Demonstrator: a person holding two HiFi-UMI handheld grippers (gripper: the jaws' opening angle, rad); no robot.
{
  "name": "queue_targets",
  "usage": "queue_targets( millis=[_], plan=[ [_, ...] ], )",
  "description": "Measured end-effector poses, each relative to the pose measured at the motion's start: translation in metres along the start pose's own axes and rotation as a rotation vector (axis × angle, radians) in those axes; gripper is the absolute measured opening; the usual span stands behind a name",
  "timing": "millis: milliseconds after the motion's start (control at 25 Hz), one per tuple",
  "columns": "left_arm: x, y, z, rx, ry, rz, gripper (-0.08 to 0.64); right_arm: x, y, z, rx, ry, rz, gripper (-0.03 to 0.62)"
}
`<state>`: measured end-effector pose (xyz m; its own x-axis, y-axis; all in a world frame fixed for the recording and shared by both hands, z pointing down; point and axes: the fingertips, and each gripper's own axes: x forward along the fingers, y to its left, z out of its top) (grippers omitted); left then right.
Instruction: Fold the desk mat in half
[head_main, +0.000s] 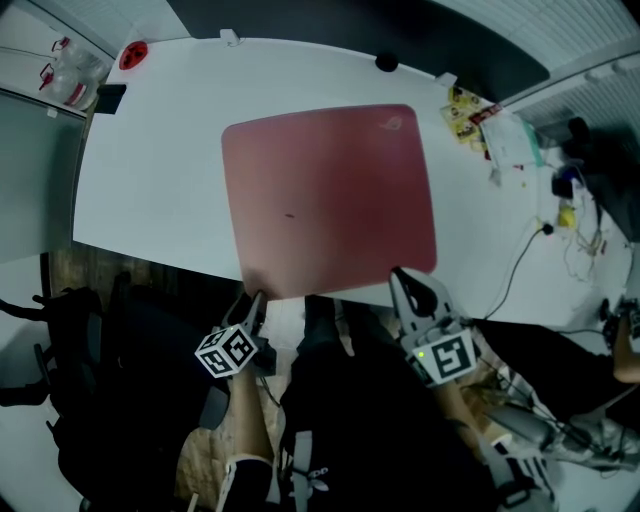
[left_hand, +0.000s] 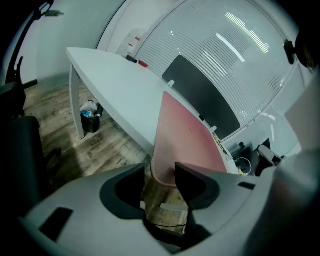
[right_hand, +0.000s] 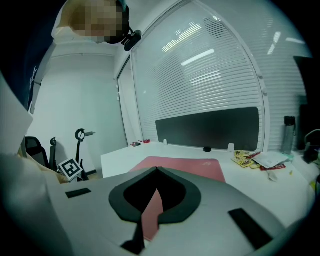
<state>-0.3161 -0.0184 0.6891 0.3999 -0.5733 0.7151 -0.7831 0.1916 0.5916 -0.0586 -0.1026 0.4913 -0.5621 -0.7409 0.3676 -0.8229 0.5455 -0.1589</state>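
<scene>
Grasp step is proceeding. Desk mat is lying flat, overhanging the desk's front edge. Right gripper is clamping its near right corner. Left gripper is gaping wide around the near left corner, needing closure before lifting.

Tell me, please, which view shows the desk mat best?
The head view: the whole mat shows on the table. The left gripper view shows it slanted, a corner between the open jaws of the left gripper; the right gripper view shows it foreshortened, edge pinched in the right gripper.
</scene>
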Motion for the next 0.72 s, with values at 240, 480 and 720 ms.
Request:
queue_targets(
  millis=[240,480,720],
  plan=[
    [0.004,-0.005,0.001,-0.029,0.017,-0.062,0.17,-0.001,-0.004,0.003,0.013,-0.002,-0.013,0.0],
    [-0.007,-0.005,0.009,-0.071,-0.042,-0.06,0.075,-0.002,-0.004,0.003,0.016,-0.004,-0.006,0.0],
    [-0.016,-0.019,0.018,-0.08,-0.086,-0.11,0.02,-0.002,-0.003,0.009,0.013,-0.025,0.009,0.0]
  ],
)
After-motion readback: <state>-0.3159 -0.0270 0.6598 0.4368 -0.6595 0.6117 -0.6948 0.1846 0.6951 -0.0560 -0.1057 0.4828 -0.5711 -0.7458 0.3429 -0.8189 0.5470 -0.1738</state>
